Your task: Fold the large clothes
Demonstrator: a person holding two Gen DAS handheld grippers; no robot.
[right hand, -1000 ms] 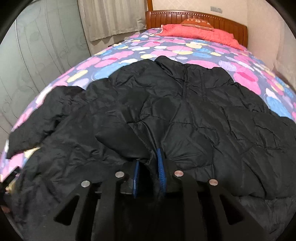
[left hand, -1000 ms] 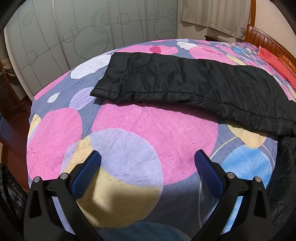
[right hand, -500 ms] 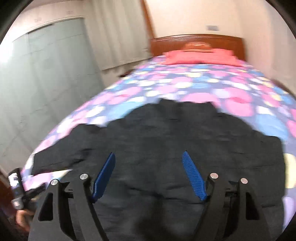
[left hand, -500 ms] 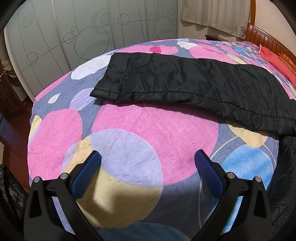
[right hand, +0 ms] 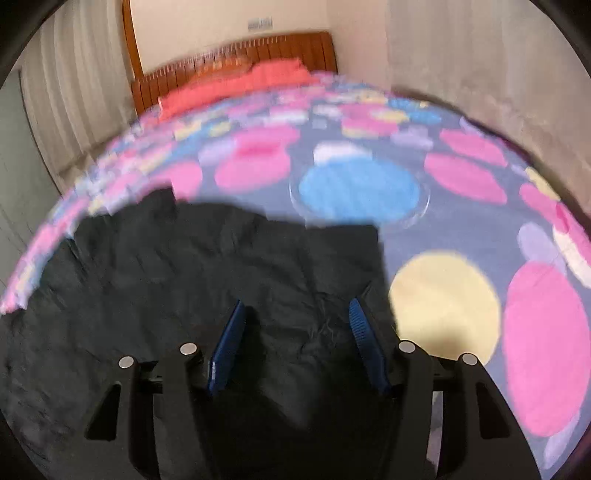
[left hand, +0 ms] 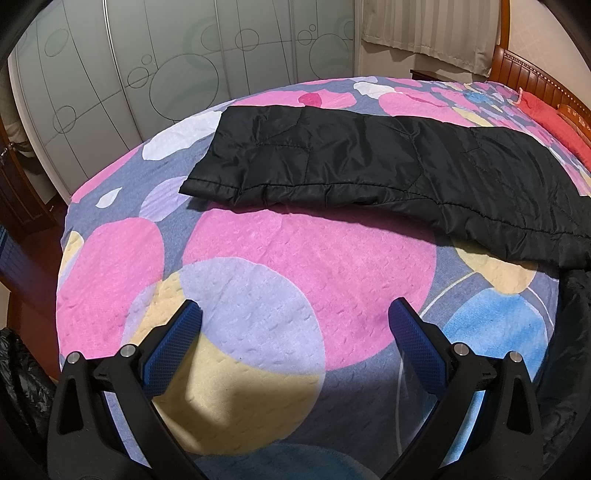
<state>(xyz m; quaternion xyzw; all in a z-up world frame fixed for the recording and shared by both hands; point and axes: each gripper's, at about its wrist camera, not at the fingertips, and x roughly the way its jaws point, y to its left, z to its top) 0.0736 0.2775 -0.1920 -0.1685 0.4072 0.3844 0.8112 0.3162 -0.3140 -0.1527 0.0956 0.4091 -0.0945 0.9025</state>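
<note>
A black quilted jacket lies on the bed. In the left wrist view its sleeve stretches flat across the far half of the spread. My left gripper hangs open over bare bedspread in front of that sleeve, with nothing between its blue pads. The right wrist view is blurred by motion. There the jacket's body fills the lower left, with a squared edge near the middle. My right gripper is above the jacket near its right edge. Its jaws are closing, black fabric shows between them, and the pads do not press on it.
The bedspread has large pink, lilac, yellow and blue circles. A wooden headboard and a red pillow are at the far end. Frosted wardrobe doors and a curtain stand behind the bed. A wall runs along its right side.
The right gripper let go of the jacket fabric, opened wide, swung right across the jacket and has narrowed again. The left gripper and the sleeve have not moved.
</note>
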